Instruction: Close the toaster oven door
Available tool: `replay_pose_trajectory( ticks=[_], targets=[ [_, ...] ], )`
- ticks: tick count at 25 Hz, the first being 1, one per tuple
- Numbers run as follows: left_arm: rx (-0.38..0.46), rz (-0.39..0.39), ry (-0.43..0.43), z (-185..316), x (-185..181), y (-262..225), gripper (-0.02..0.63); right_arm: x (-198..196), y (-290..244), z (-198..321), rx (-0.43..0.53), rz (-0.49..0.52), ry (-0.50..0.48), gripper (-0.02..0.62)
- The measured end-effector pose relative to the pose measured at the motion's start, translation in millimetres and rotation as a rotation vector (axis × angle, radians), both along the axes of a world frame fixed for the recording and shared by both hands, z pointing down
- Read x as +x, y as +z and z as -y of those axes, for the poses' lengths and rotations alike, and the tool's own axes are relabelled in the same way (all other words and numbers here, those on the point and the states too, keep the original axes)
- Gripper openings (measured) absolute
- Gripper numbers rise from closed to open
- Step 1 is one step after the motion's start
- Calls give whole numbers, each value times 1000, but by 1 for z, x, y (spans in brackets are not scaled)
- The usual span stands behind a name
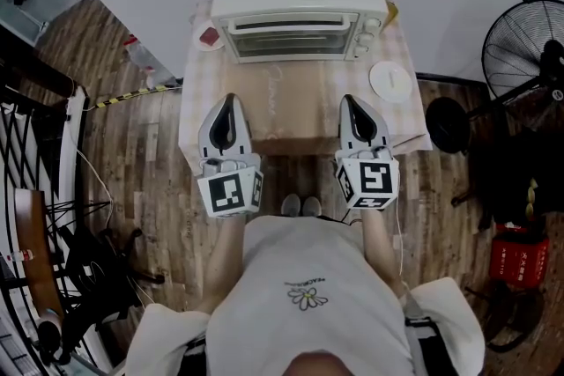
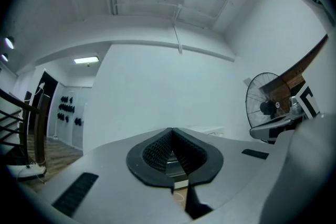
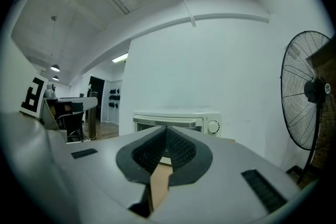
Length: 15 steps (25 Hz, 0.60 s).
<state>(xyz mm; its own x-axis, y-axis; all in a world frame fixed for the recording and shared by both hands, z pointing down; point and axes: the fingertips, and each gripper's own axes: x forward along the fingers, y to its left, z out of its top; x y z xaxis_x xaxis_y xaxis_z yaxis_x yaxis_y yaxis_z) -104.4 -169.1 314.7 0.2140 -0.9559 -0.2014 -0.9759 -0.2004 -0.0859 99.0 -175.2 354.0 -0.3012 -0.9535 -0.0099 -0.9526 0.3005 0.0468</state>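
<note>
Left gripper [image 1: 229,101]: fingers fully closed, tips meeting, nothing between them. Its own view confirms it [image 2: 171,130]: ribbed pads together at the tip, no object in the gap below.

Right gripper [image 1: 349,100]: same. The fingers come to a point, tips touching [image 3: 166,128], and nothing is gripped. Only a brown strip of worktop shows through the slot behind the tips.

Neither gripper touches anything. Both hang over the near part of the worktop [image 1: 197,92], side by side and pointing at the oven, well short of it.

Toaster oven [image 1: 300,0] sits at the far edge of the worktop, against the wall. Long axis runs left-right across the head view, front facing the person. In the right gripper view it sits dead ahead, just above the fingertips [image 3: 181,116].

Door [image 1: 291,41] stands upright against the front and reads as closed. Handle [image 1: 291,24] runs horizontally along its top edge. Knobs [image 1: 368,29] are stacked at the right end of the front.

White plate [image 1: 390,79] lies on the worktop, to the right of the oven's front corner. Floor fan [image 1: 520,48] stands off to the right, clear of the worktop.
</note>
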Motion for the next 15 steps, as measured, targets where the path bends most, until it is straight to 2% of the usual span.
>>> replay_pose_trajectory(
  ticks=[15],
  targets=[
    [-11, 17, 16, 0, 17, -2, 15, -17, -4, -3, 12, -36, -49, 9]
  ],
)
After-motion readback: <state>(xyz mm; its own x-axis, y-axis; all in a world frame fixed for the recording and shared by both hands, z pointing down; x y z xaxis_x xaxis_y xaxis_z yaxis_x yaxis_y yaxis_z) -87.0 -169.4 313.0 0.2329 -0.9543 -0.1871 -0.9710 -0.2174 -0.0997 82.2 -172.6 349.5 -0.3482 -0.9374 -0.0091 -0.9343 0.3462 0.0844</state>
